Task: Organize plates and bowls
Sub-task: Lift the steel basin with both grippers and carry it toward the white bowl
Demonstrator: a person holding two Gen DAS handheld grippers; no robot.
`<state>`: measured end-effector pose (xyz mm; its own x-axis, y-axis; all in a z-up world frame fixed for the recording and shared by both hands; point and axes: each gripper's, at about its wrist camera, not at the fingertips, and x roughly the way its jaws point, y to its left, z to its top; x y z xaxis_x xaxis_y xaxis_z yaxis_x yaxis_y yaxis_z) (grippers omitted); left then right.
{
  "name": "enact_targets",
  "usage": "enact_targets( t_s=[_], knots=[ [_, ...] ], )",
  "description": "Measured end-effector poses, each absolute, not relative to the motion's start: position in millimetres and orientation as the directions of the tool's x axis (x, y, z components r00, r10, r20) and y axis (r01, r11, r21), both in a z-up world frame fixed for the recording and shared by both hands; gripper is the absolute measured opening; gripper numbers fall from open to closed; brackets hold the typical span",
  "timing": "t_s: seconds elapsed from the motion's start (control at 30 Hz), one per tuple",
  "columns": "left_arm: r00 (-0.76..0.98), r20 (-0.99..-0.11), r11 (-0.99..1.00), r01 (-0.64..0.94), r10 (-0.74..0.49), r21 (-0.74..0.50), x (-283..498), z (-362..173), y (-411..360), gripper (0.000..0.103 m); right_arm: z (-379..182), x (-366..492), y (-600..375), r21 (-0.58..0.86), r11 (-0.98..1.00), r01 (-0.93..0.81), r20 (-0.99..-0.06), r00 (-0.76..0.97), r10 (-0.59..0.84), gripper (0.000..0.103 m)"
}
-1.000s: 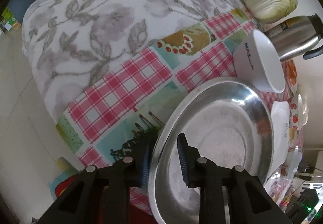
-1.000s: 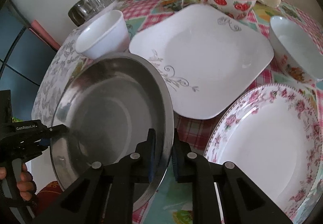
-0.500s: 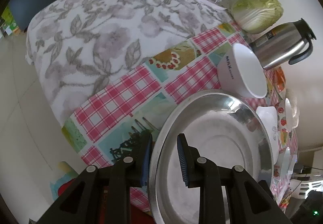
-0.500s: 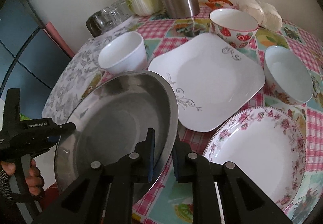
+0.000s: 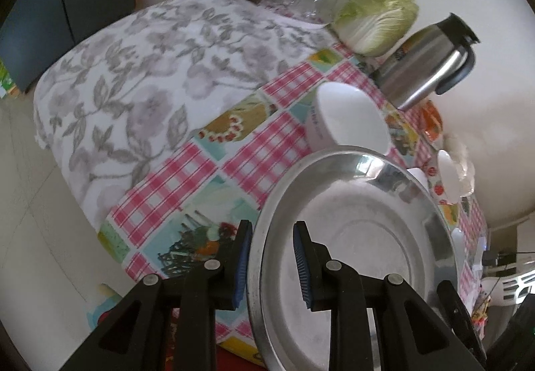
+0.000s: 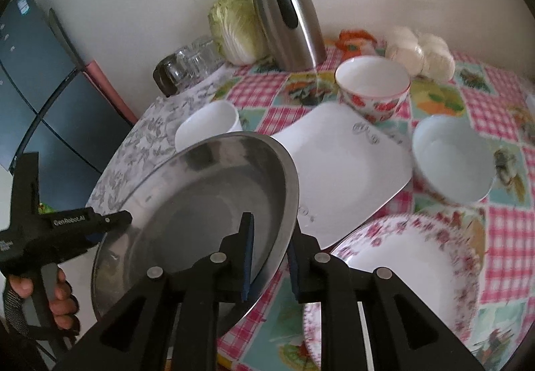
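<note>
A large steel plate (image 6: 200,204) is held tilted above the table by both grippers. My left gripper (image 5: 271,265) is shut on its near rim; the plate fills the lower right of the left wrist view (image 5: 354,237). My right gripper (image 6: 269,257) is shut on the opposite rim. On the checked tablecloth lie a square white plate (image 6: 347,163), a round floral plate (image 6: 398,267), a plain white bowl (image 6: 209,128), a strawberry bowl (image 6: 372,87) and a white floral bowl (image 6: 451,160).
A steel thermos jug (image 6: 287,10), a cabbage (image 6: 234,26), upturned glasses (image 6: 187,63) and white buns (image 6: 421,50) stand at the back by the wall. The grey floral cloth (image 5: 150,70) covers the table's left end. The floor lies beyond the table's edge.
Both grippers have lifted the steel plate higher and pulled back from the table. More of the jug, cabbage and back wall now shows.
</note>
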<state>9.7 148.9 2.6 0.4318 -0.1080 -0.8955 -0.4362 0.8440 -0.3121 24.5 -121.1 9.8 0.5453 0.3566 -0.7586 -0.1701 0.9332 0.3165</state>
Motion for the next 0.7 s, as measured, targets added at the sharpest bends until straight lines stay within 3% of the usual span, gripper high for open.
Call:
enact_targets(
  t_s=[0.4,0.7],
  knots=[
    [0.507,-0.852,0.900,-0.302,-0.127,-0.314,45,58,99,0.028,32,31,-177,0.387,0.919,-0.077,-0.691,0.635,0.344,0.019],
    [0.491,-0.859,0.933,-0.219,-0.148,-0.286,73,63,50,0.028,40,35,-222,0.424,0.905,-0.005,-0.656,0.687,0.312,0.019]
  ],
)
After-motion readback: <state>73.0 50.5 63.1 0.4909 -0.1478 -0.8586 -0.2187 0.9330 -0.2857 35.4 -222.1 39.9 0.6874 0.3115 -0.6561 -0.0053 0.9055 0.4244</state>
